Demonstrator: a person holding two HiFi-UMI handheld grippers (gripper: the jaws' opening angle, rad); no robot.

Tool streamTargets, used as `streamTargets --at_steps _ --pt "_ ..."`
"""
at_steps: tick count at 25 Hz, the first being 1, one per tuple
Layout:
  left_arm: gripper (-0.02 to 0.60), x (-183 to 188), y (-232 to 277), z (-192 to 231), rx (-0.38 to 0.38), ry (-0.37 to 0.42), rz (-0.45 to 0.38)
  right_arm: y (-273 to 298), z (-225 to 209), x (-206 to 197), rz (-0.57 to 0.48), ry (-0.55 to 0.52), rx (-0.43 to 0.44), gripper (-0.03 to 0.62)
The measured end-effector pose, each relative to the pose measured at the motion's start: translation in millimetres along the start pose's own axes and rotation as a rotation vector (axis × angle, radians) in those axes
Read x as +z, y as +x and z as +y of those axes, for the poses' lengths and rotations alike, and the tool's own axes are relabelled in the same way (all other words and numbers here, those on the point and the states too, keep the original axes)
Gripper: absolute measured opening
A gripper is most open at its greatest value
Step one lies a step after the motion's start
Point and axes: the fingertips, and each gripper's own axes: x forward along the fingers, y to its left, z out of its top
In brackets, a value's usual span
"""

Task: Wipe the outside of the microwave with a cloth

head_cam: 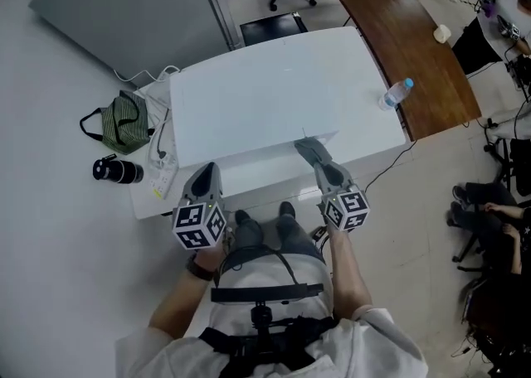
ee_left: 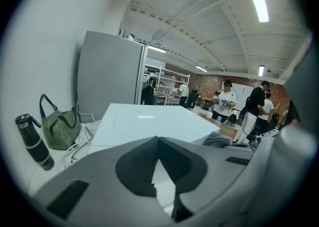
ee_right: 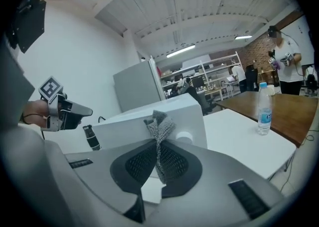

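The white microwave [head_cam: 265, 103] stands on a white table [head_cam: 369, 132]; it also shows in the left gripper view [ee_left: 149, 121] and the right gripper view [ee_right: 144, 121]. My right gripper [head_cam: 319, 166] is shut on a grey cloth [head_cam: 309, 151] at the microwave's front right corner. In its own view the cloth [ee_right: 159, 124] sticks up out of the right gripper [ee_right: 157, 146], just short of the microwave's front face. My left gripper [head_cam: 206, 172] hovers at the front left of the microwave, jaws closed on nothing, and the left gripper [ee_left: 157, 140] points over the top.
A green bag [head_cam: 124, 122], a black bottle [head_cam: 116, 171] and cables [head_cam: 162, 161] lie left of the microwave. A water bottle [head_cam: 397, 94] stands at the table's right edge. A brown table [head_cam: 415, 45] and a grey cabinet [head_cam: 124, 3] lie beyond. People stand in the background.
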Motion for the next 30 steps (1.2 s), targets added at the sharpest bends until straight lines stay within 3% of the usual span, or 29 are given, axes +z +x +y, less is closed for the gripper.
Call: streamTargets --at_steps 4,8,11,17,20,22,24,30 --pt "0.012 -12 -18 4 0.011 -0.027 0.003 17 32 -20 0.045 -0.032 0.06 0.011" --pt "0.012 -18 -60 42 0.04 -0.059 -0.025 56 106 -47 0.103 -0.128 0.137 0.011" --pt "0.012 -26 -103 89 0.074 -0.081 -0.047 97 186 -69 0.127 -0.156 0.222 0.011" --pt "0.012 -53 -189 184 0.128 -0.128 -0.088 159 388 -112 0.168 -0.22 0.441 0.011" --pt "0.012 -64 -207 209 0.118 -0.165 -0.11 170 455 -126 0.169 -0.26 0.518 0.011" --pt "0.012 -70 -210 215 0.097 -0.194 -0.122 172 463 -133 0.178 -0.275 0.504 0.011" --pt "0.012 -74 -207 215 0.068 -0.185 -0.118 170 445 -133 0.186 -0.263 0.433 0.011" --pt "0.012 -65 -175 182 0.025 -0.087 -0.116 138 285 -104 0.125 -0.124 0.115 0.011"
